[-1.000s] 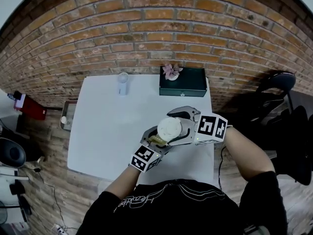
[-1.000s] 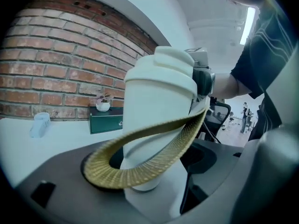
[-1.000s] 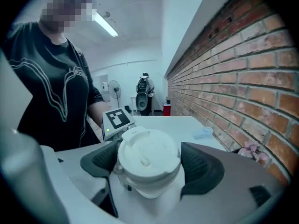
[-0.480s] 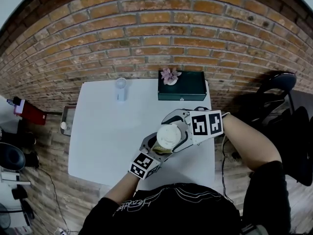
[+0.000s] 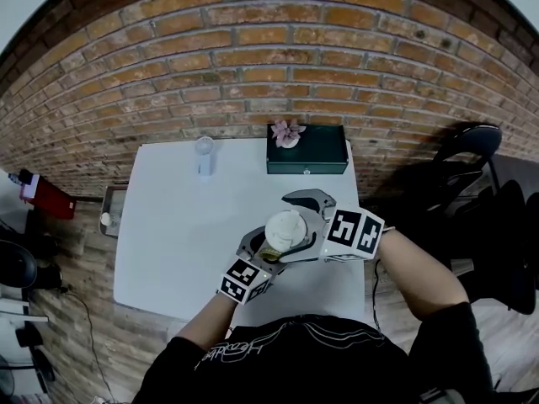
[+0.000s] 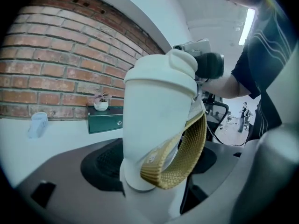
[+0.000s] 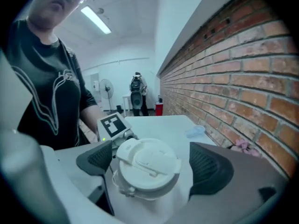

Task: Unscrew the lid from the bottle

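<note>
Head view shows a white bottle (image 5: 285, 230) held up over the near right part of the white table (image 5: 168, 217). The white lid (image 7: 148, 160) is on top of the bottle, so what is inside cannot be seen. A tan strap (image 6: 187, 157) hangs in a loop down the bottle's side.

The left gripper (image 6: 154, 167) squeezes the bottle low down, with a dark pad pressed on each side. The right gripper (image 7: 152, 164) has its jaws on both sides of the lid. They have just been opening, and the pads do not press on the lid.

At the far right edge of the table stands a dark green box (image 5: 307, 154), closed, with a small pot of pink flowers (image 5: 287, 133) on top. A small clear cup (image 5: 205, 154) stands at the far side of the table; I cannot tell what is in it. Beside the table's left edge is a tray (image 5: 114, 199) with one small white thing in it.
</note>
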A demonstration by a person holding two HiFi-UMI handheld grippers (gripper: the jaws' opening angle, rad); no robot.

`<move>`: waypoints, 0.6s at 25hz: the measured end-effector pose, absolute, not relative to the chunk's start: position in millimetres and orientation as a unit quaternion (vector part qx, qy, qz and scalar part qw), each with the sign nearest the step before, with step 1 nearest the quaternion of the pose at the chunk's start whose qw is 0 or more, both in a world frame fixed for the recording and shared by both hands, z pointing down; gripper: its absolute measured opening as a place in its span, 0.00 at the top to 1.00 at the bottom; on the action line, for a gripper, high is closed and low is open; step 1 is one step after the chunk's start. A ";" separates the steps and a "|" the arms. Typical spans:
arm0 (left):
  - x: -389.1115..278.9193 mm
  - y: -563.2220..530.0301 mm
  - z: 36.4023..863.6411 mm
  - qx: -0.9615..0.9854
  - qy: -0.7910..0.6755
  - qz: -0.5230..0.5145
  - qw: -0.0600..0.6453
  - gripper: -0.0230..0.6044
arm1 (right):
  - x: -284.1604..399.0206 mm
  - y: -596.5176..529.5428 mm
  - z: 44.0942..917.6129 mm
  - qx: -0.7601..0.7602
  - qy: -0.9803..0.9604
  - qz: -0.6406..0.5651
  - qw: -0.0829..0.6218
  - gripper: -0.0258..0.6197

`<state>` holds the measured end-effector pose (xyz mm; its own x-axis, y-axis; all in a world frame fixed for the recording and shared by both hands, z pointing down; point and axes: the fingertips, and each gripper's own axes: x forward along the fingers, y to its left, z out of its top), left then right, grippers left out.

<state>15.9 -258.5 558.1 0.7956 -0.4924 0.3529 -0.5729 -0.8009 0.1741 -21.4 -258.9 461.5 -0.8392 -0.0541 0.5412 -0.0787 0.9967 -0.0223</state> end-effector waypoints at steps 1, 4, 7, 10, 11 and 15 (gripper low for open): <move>15.5 -258.5 558.2 0.938 -0.284 0.146 0.137 0.36 | -22.1 -260.6 461.0 0.059 -0.959 0.030 0.274 0.19; 15.5 -257.7 558.3 0.938 -0.287 0.142 0.137 0.36 | -24.8 -261.2 461.4 0.119 -0.959 0.052 0.251 0.18; 15.8 -258.1 557.8 0.937 -0.290 0.139 0.136 0.36 | -23.2 -264.2 464.2 0.176 -0.956 0.076 0.222 0.16; 15.7 -258.7 557.8 0.937 -0.291 0.137 0.136 0.36 | -19.7 -265.6 468.0 0.212 -0.952 0.089 0.204 0.17; 15.7 -259.2 557.9 0.937 -0.292 0.136 0.136 0.36 | -18.9 -266.1 469.1 0.220 -0.950 0.090 0.201 0.18; 16.0 -258.8 558.2 0.937 -0.294 0.134 0.137 0.36 | -16.9 -269.3 477.0 0.245 -0.944 0.085 0.206 0.23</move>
<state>16.0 -258.8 558.2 0.7917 -0.5137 0.3306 -0.5868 -0.7899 0.1779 -16.9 -269.3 477.0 -0.7948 -0.4283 0.4300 -0.4980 0.8652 -0.0586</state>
